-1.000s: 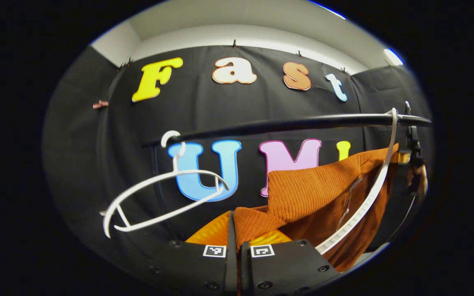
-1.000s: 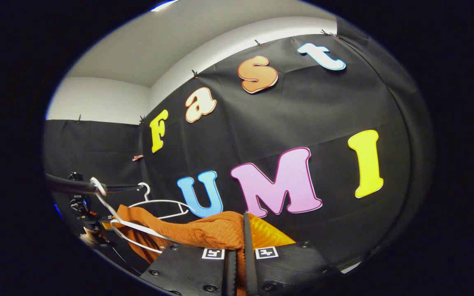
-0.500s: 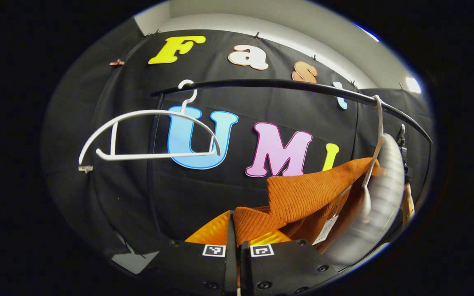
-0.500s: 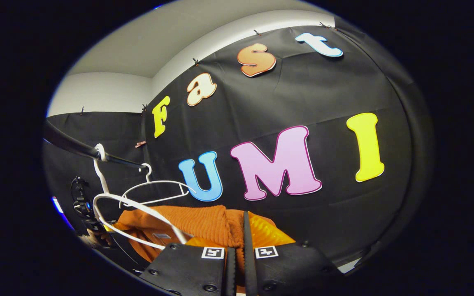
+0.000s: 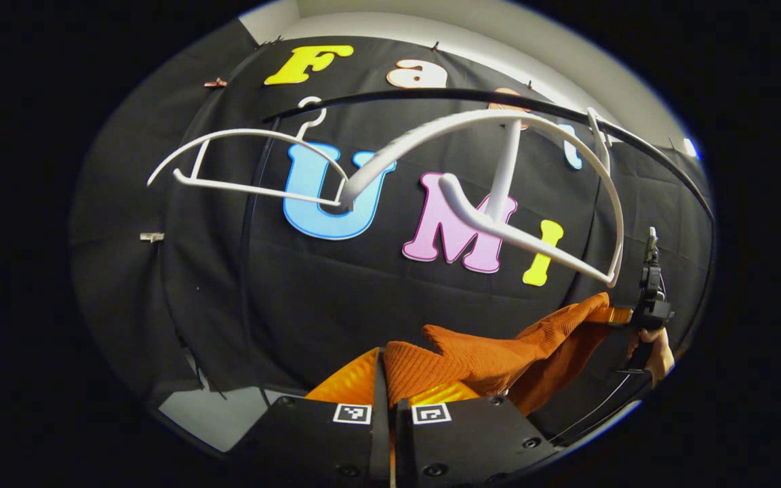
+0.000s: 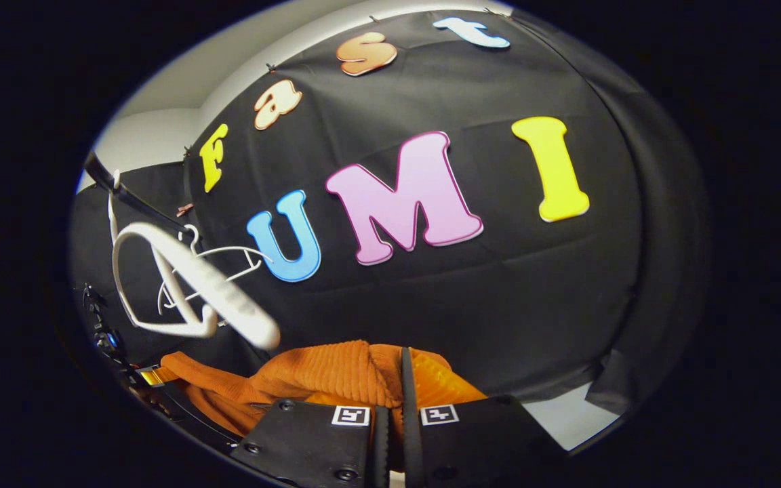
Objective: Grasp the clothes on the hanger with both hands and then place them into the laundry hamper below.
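**Sweater off the hanger**

The orange sweater (image 5: 499, 352) now hangs below the black rail (image 5: 472, 98), clear of the near white hanger (image 5: 499, 169) (bare, swinging), where a second ago it still draped it. Left gripper (image 5: 390, 379) and right gripper (image 6: 401, 379) each stay pinched on its knit; another hanger (image 5: 248, 163) hangs farther along the rail.

The left gripper (image 5: 386, 379) has its fingers pressed together on an orange knit garment (image 5: 472, 356), the right gripper (image 6: 395, 379) pinches the same fabric likewise, and in the left gripper view a hand (image 5: 655, 349) holds the right gripper at the far right edge.
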